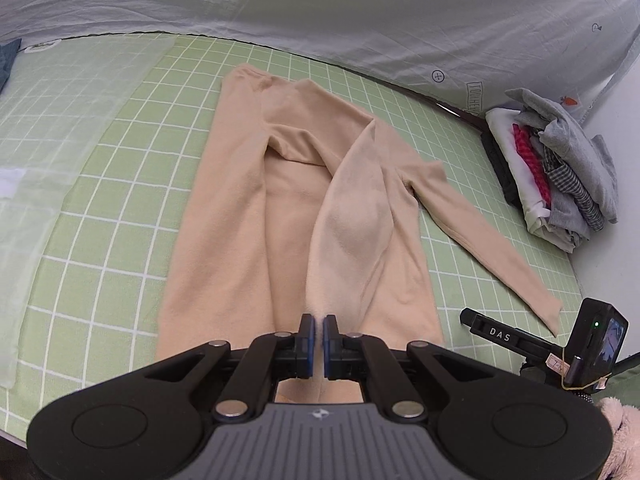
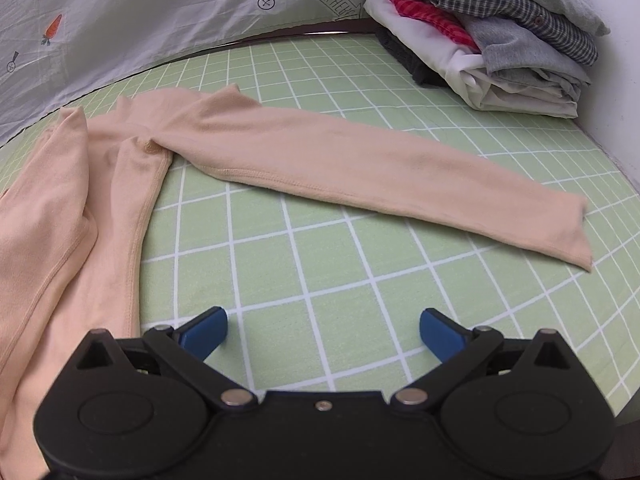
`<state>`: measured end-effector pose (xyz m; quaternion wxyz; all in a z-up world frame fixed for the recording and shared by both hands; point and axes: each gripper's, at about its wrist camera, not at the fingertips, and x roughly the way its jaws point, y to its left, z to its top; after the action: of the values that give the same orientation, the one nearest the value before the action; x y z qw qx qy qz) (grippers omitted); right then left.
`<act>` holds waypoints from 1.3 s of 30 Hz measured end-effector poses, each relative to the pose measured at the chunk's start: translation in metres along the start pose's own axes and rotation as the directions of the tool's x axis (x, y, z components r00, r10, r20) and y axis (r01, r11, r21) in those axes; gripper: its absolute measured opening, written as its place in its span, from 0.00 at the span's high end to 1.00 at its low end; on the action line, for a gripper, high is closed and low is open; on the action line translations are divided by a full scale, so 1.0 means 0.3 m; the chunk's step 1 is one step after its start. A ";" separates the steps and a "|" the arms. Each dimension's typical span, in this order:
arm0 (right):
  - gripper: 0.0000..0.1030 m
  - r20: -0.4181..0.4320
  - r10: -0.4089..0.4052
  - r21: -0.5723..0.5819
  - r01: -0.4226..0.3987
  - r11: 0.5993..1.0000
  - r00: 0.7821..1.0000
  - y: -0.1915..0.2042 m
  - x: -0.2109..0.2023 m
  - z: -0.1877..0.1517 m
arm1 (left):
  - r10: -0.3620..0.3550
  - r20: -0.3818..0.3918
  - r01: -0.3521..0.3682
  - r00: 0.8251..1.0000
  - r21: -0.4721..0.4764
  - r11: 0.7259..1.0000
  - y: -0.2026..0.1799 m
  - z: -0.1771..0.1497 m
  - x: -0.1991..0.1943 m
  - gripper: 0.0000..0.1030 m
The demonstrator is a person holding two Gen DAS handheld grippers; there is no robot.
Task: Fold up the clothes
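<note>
A peach long-sleeved top (image 1: 248, 208) lies spread on the green checked sheet (image 1: 100, 208). My left gripper (image 1: 319, 334) is shut on the cuff of one sleeve (image 1: 352, 216), which is drawn across the body of the top toward the camera. The other sleeve (image 1: 488, 248) lies stretched out flat to the right. In the right wrist view that flat sleeve (image 2: 380, 176) runs across the sheet (image 2: 320, 280), its cuff at the right. My right gripper (image 2: 323, 330) hovers open over bare sheet in front of that sleeve, holding nothing.
A pile of folded clothes (image 1: 552, 176) sits at the far right of the bed, seen too as the pile (image 2: 500, 40) in the right wrist view. A grey printed quilt (image 1: 360, 12) lies along the back. The right gripper's body (image 1: 560, 344) shows at the lower right.
</note>
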<state>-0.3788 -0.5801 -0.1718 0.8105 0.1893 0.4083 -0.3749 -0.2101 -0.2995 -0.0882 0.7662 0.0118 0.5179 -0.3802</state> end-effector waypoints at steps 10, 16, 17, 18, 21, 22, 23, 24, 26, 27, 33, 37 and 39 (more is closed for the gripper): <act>0.00 0.009 0.034 -0.049 -0.034 0.998 0.999 0.043 -0.023 -0.028 | 0.047 -0.001 -0.046 0.999 -0.190 0.981 0.141 -0.066 -0.057 0.96; 0.00 0.018 0.036 -0.053 -0.035 0.998 0.999 0.048 -0.027 -0.037 | 0.107 -0.036 -0.112 0.994 -0.254 0.961 0.211 -0.092 -0.046 0.96; 0.00 0.020 0.036 -0.053 -0.035 0.998 0.999 0.049 -0.028 -0.038 | 0.117 -0.045 -0.125 0.992 -0.250 0.960 0.217 -0.097 -0.039 0.96; 0.00 0.022 0.036 -0.052 -0.034 0.998 0.999 0.050 -0.028 -0.040 | 0.127 -0.061 -0.139 0.990 -0.243 0.960 0.223 -0.102 -0.028 0.96; 0.00 0.026 0.034 -0.050 -0.033 0.998 0.999 0.051 -0.029 -0.044 | 0.163 -0.114 -0.185 0.980 -0.221 0.958 0.232 -0.111 0.003 0.95; 0.00 0.025 0.034 -0.049 -0.033 0.998 0.999 0.051 -0.029 -0.044 | 0.164 -0.122 -0.188 0.979 -0.217 0.958 0.231 -0.109 0.007 0.95; 0.00 0.022 0.033 -0.049 -0.032 0.998 0.999 0.053 -0.029 -0.042 | 0.163 -0.115 -0.185 0.980 -0.212 0.960 0.228 -0.105 0.003 0.95; 0.00 0.018 0.033 -0.049 -0.032 0.998 0.999 0.055 -0.029 -0.040 | 0.162 -0.107 -0.182 0.981 -0.207 0.961 0.225 -0.101 -0.001 0.93; 0.00 0.006 0.031 -0.054 -0.031 0.998 0.999 0.059 -0.029 -0.034 | 0.159 -0.069 -0.169 0.985 -0.179 0.969 0.207 -0.080 -0.017 0.91; 0.00 0.000 0.030 -0.059 -0.030 0.998 1.000 0.063 -0.030 -0.030 | 0.157 -0.050 -0.163 0.986 -0.166 0.973 0.198 -0.070 -0.026 0.88; 0.02 0.028 0.054 -0.052 -0.053 0.997 0.998 0.094 -0.057 0.008 | 0.132 0.040 -0.129 0.990 -0.067 0.989 0.131 0.028 -0.021 0.83; 0.12 0.062 0.115 0.013 -0.116 0.993 0.991 0.125 -0.073 0.072 | 0.126 0.035 -0.125 0.991 -0.030 0.992 0.120 0.105 0.017 0.83; 0.19 0.065 0.196 0.090 -0.202 0.975 0.978 0.146 -0.064 0.108 | 0.116 0.034 -0.116 0.993 0.004 0.993 0.119 0.154 0.035 0.83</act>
<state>-0.3359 -0.5629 -0.1369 0.8450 0.2576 0.3459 -0.3163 -0.1508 -0.2991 -0.0888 0.7954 0.0376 0.5025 -0.3368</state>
